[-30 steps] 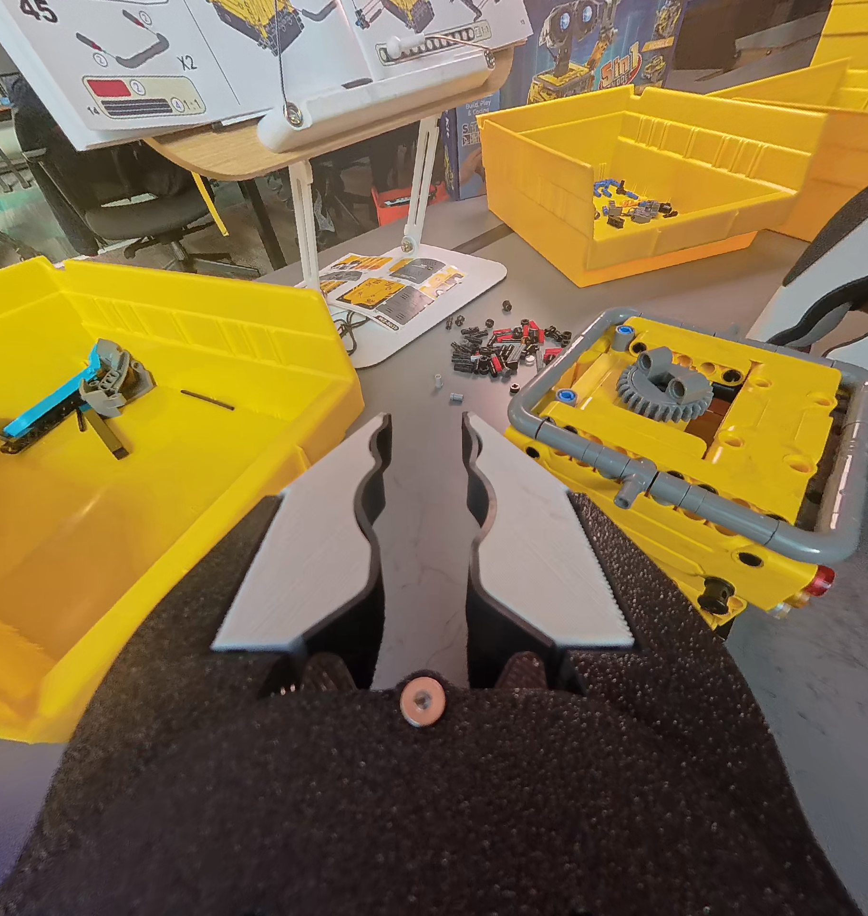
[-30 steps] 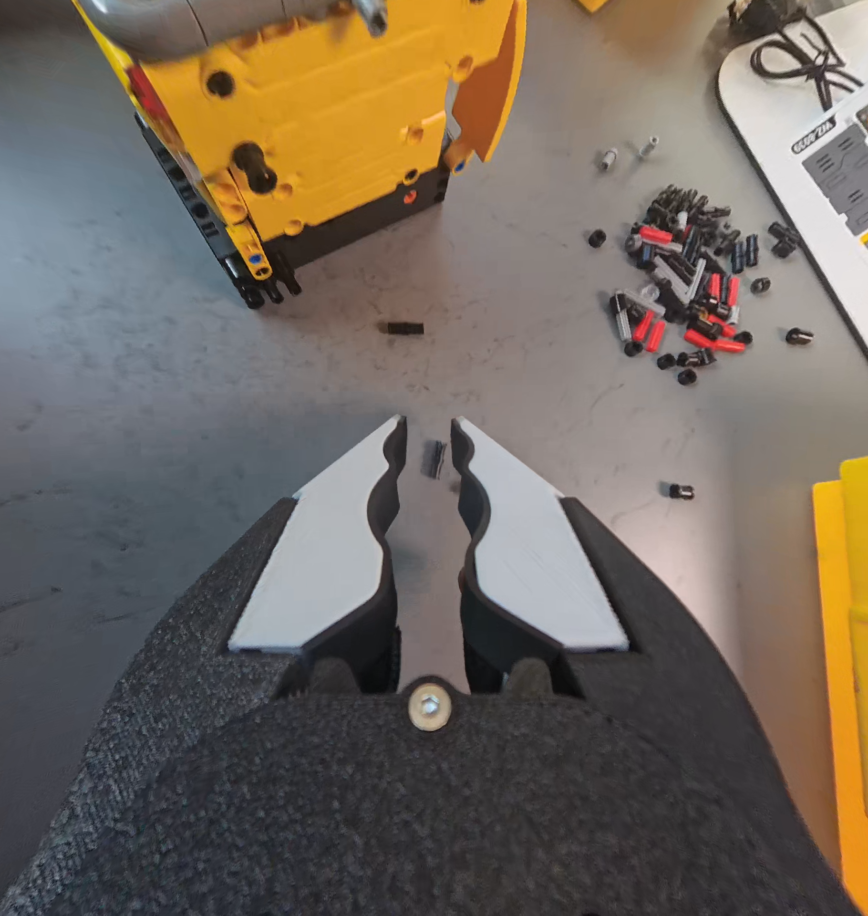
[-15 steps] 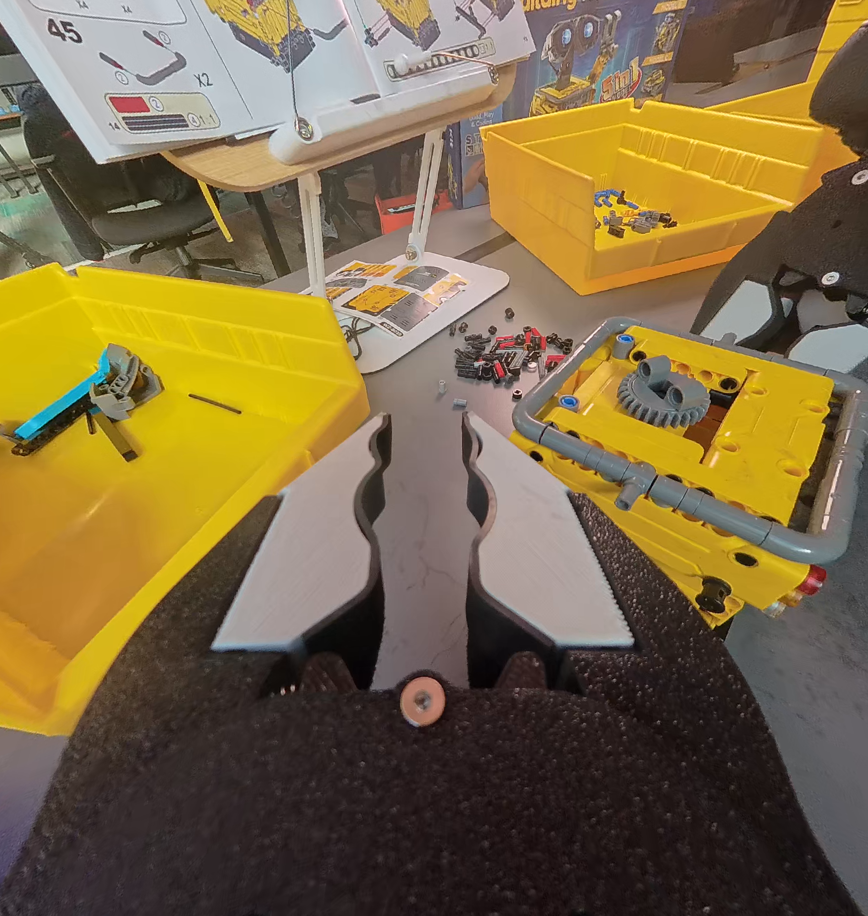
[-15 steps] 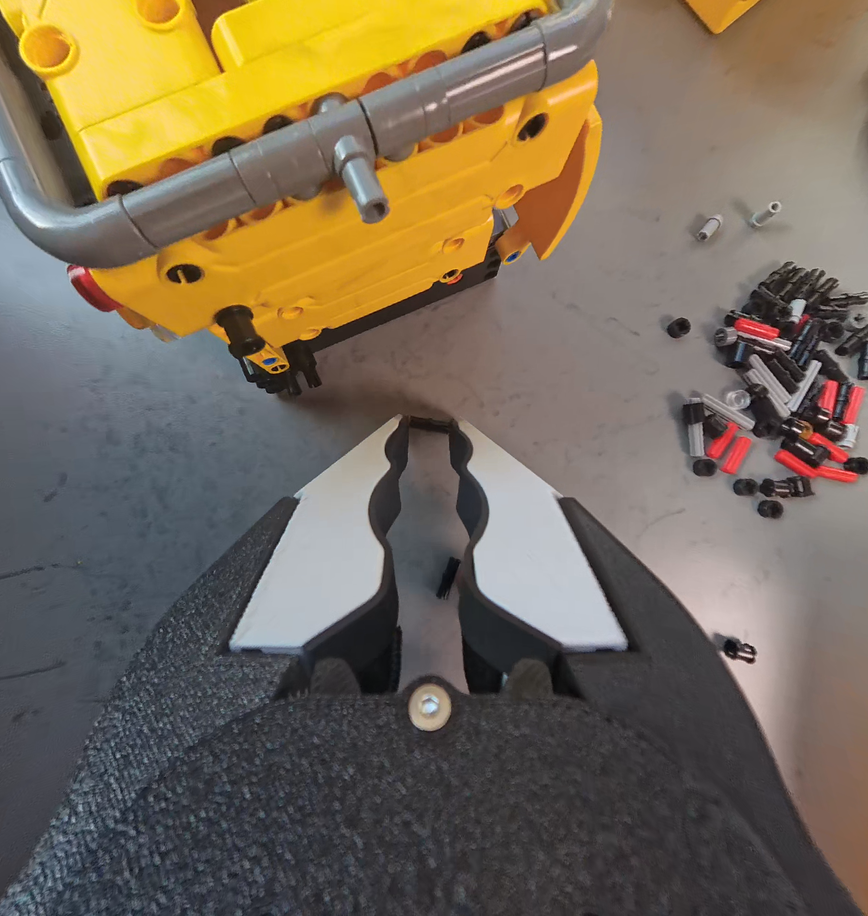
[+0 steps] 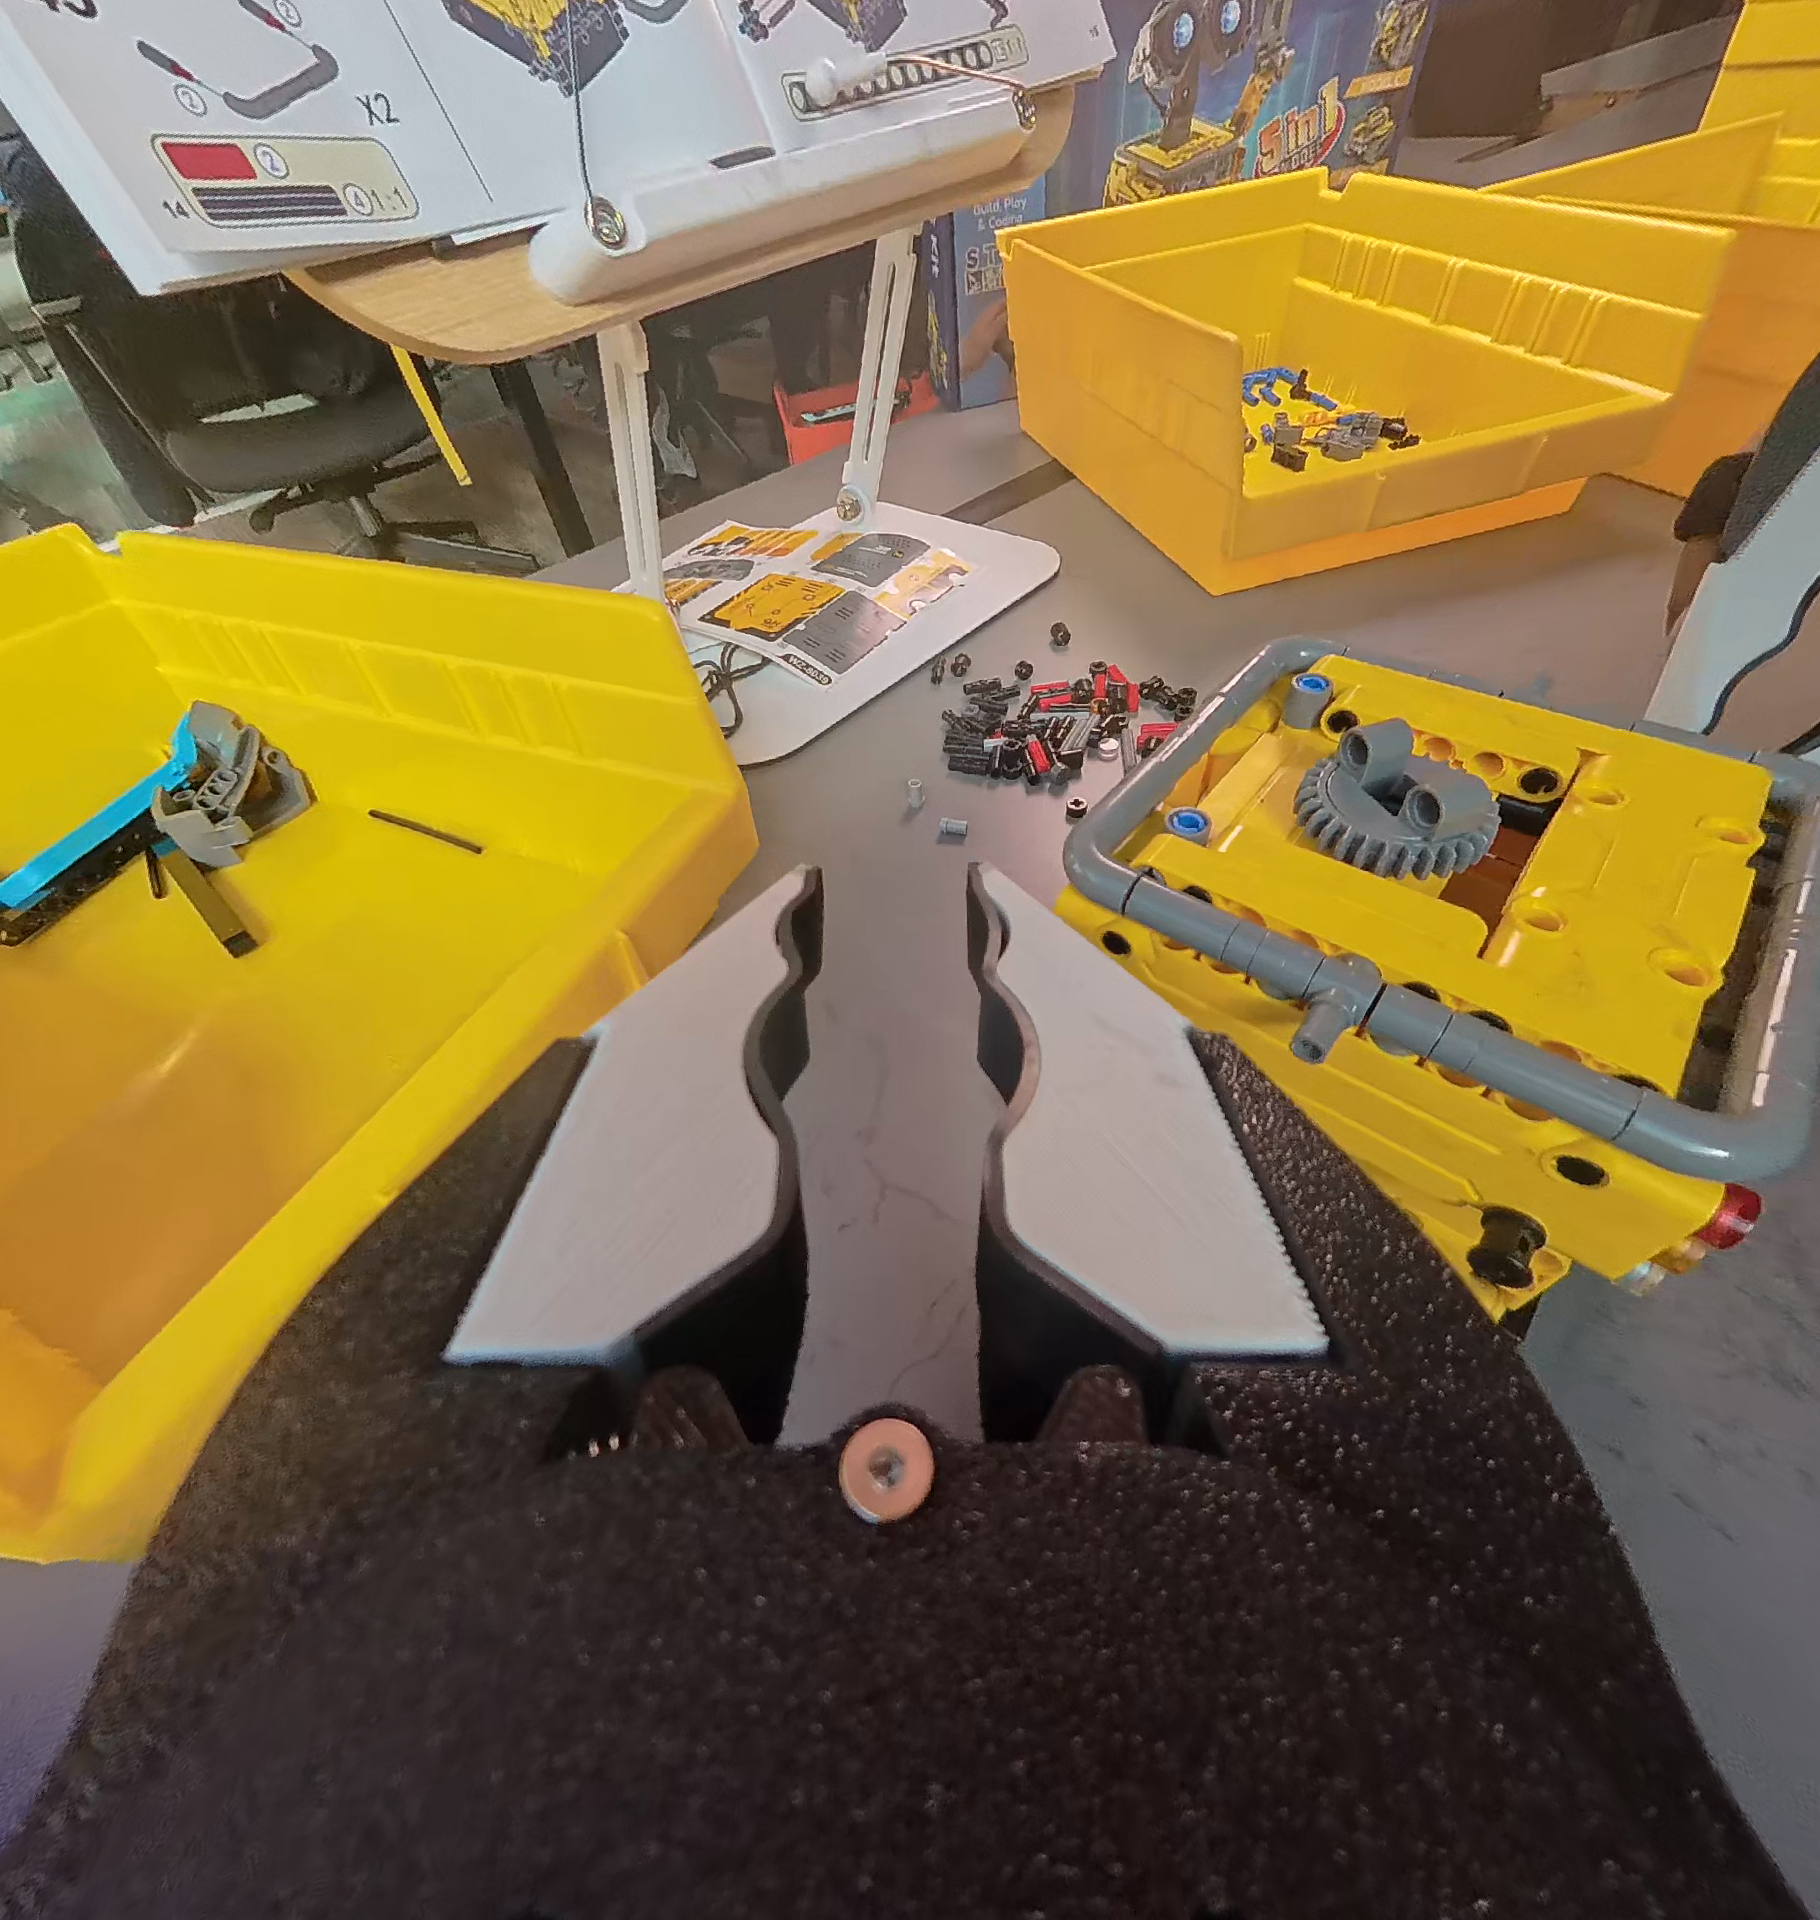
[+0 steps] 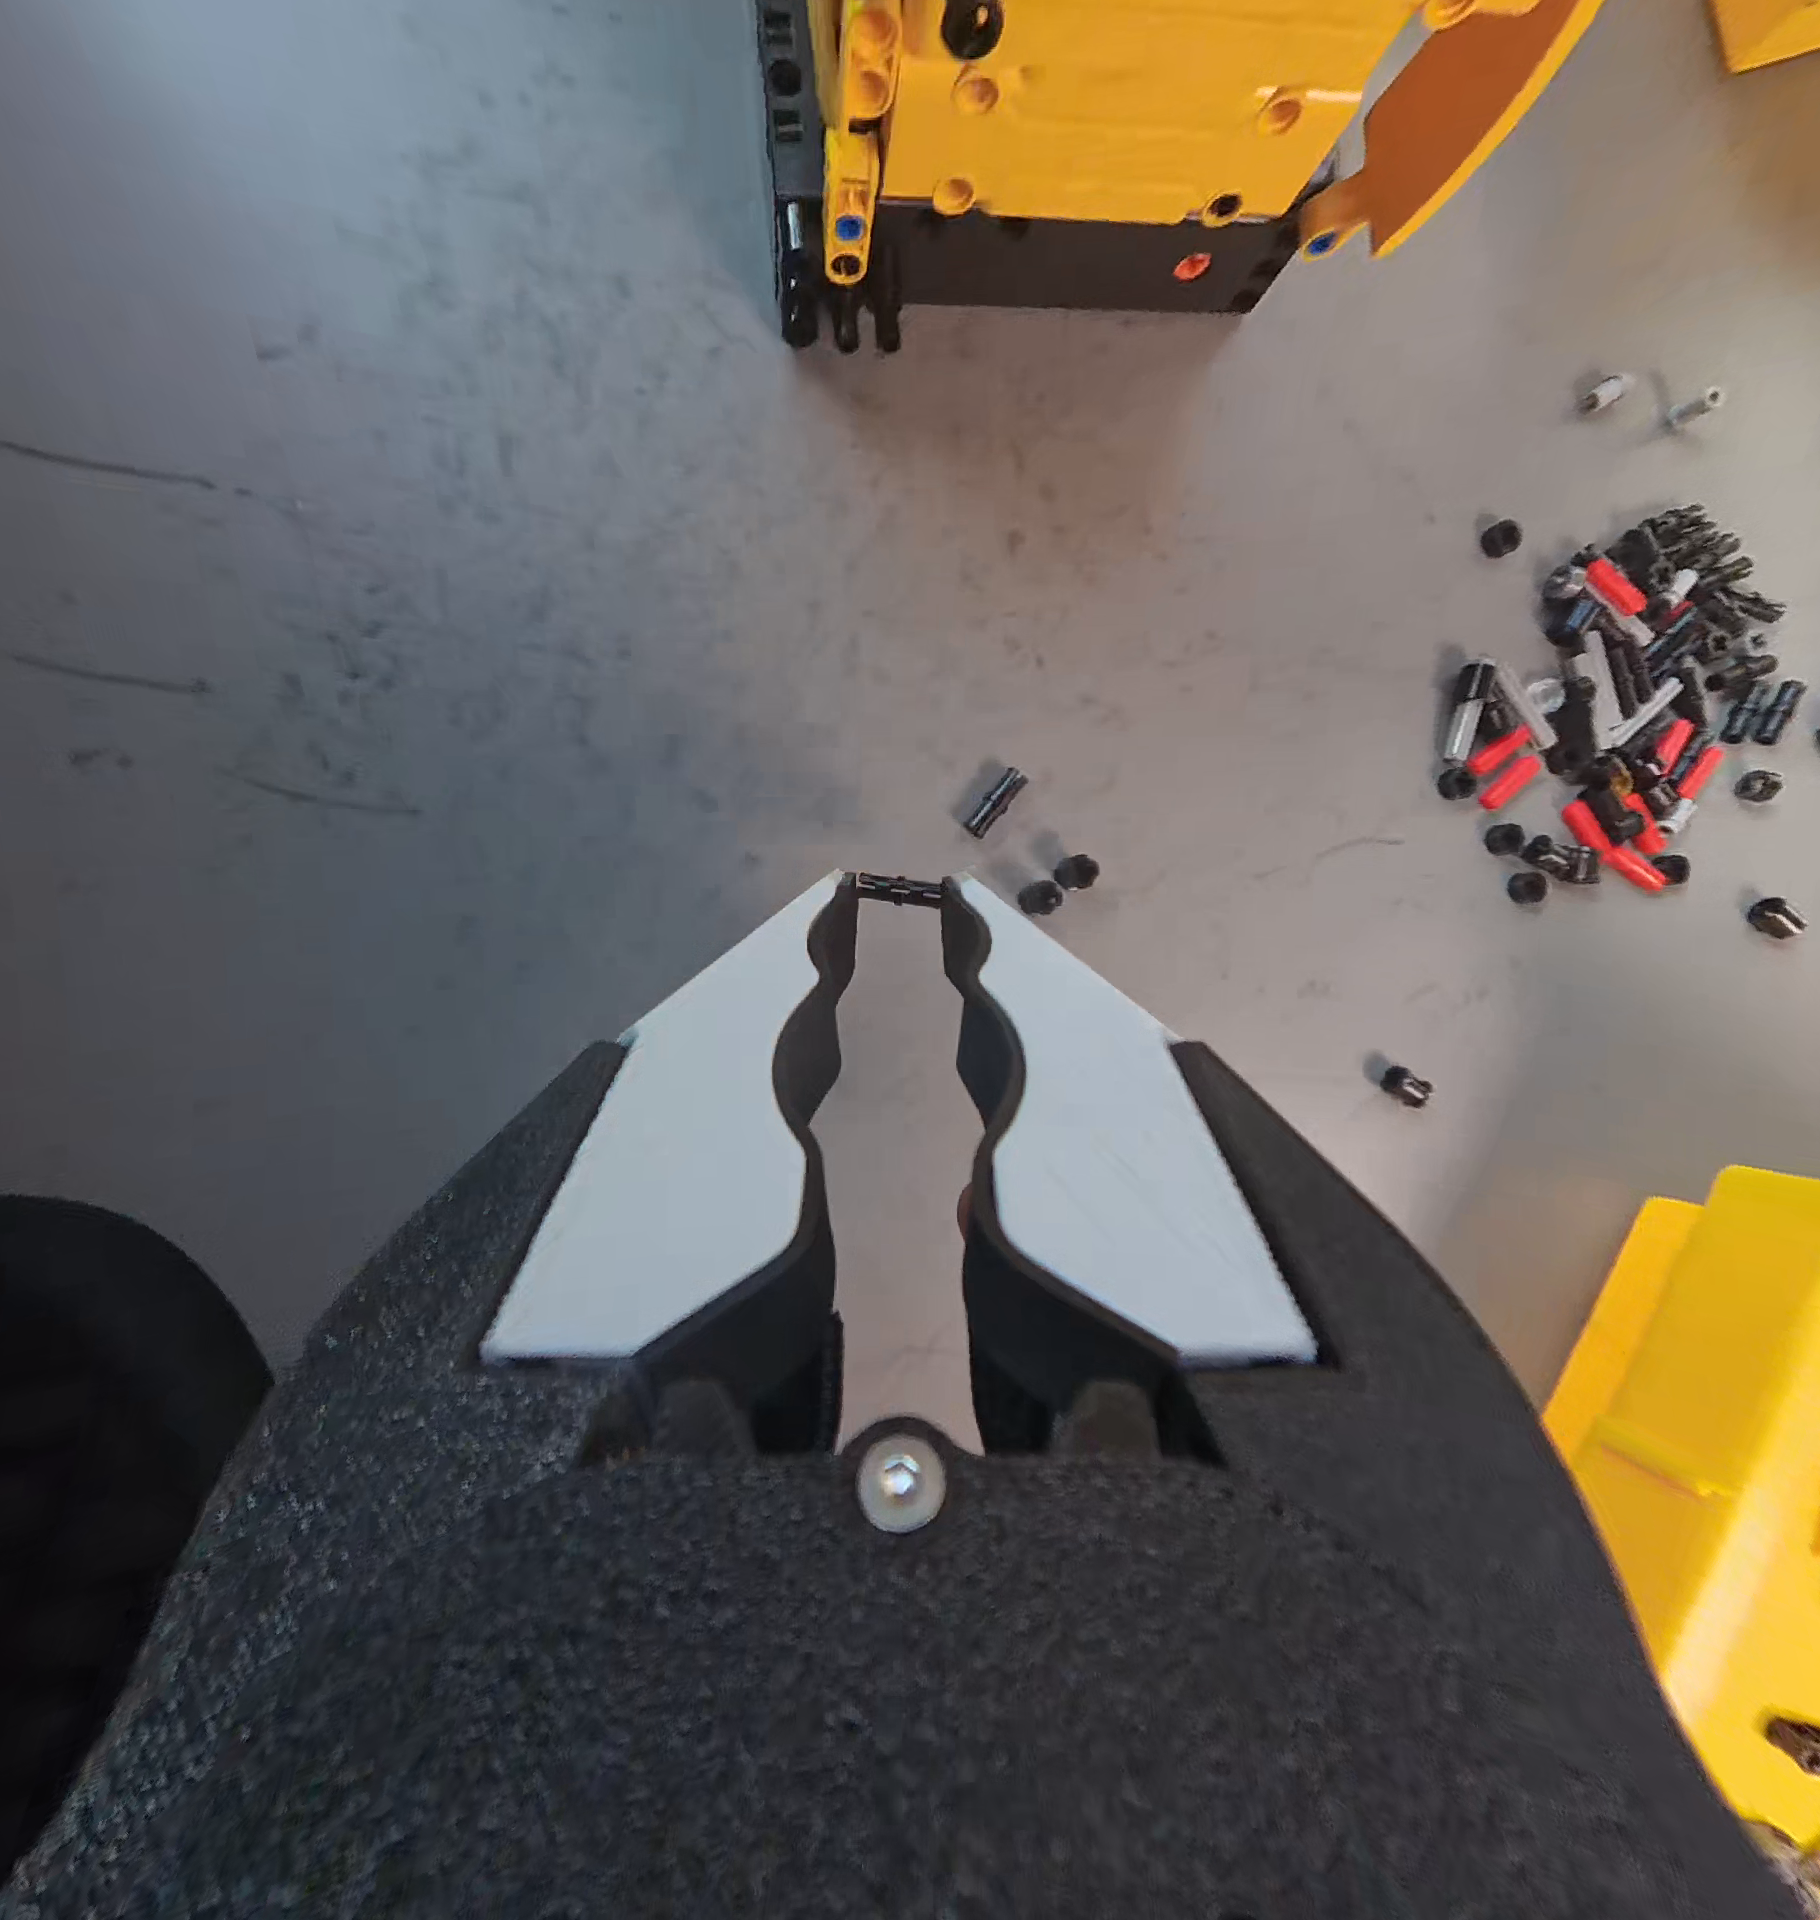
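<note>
Right wrist view: loose pins (image 6: 1633, 707) beside gripper (image 6: 899, 889)

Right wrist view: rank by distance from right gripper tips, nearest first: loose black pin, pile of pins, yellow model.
From the right gripper:
1. Loose black pin, just ahead, slightly right of the tips.
2. Pile of pins, far right.
3. Yellow model, ahead at the top edge.

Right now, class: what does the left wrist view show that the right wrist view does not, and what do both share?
Only the left wrist view: the open left hand-held gripper, the instruction booklet on its stand, a grey gear atop the model, a blue-and-grey piece in the near bin.
Only the right wrist view: the right hand-held gripper pinching a black pin.
Both: the yellow model, the pile of small pins, the grey table.
</note>
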The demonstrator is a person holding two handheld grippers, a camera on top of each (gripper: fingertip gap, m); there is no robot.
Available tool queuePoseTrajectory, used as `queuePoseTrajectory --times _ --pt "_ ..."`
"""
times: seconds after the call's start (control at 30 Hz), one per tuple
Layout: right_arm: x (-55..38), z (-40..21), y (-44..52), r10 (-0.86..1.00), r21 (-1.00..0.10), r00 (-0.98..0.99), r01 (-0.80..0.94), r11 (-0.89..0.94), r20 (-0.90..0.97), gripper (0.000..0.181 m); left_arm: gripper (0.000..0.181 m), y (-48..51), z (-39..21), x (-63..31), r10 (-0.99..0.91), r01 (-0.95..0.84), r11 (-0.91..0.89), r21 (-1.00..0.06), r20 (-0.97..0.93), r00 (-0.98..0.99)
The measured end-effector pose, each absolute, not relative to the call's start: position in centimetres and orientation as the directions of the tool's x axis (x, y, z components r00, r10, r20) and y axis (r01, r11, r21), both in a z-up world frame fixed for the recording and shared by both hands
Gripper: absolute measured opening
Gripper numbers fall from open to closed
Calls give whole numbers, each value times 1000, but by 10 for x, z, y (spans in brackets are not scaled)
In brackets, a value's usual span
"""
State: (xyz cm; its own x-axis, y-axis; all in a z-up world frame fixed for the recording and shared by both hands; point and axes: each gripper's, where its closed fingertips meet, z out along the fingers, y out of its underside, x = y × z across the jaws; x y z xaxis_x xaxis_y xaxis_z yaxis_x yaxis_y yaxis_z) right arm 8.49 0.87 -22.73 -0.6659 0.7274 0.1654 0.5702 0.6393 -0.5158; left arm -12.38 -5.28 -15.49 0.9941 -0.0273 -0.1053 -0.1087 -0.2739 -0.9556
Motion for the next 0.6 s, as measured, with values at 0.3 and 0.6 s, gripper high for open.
queuePoseTrajectory --times 0.3,0.6 --pt "72 -239 15 673 -470 -705 527 708 223 18 27 -52 -162 -128 -17 -102 -291 -951 -102 995" --pt "69 -220 27 756 -581 -586 520 627 292 18 27 -53 -158 -126 -23 -105 -282 -953 -103 994"
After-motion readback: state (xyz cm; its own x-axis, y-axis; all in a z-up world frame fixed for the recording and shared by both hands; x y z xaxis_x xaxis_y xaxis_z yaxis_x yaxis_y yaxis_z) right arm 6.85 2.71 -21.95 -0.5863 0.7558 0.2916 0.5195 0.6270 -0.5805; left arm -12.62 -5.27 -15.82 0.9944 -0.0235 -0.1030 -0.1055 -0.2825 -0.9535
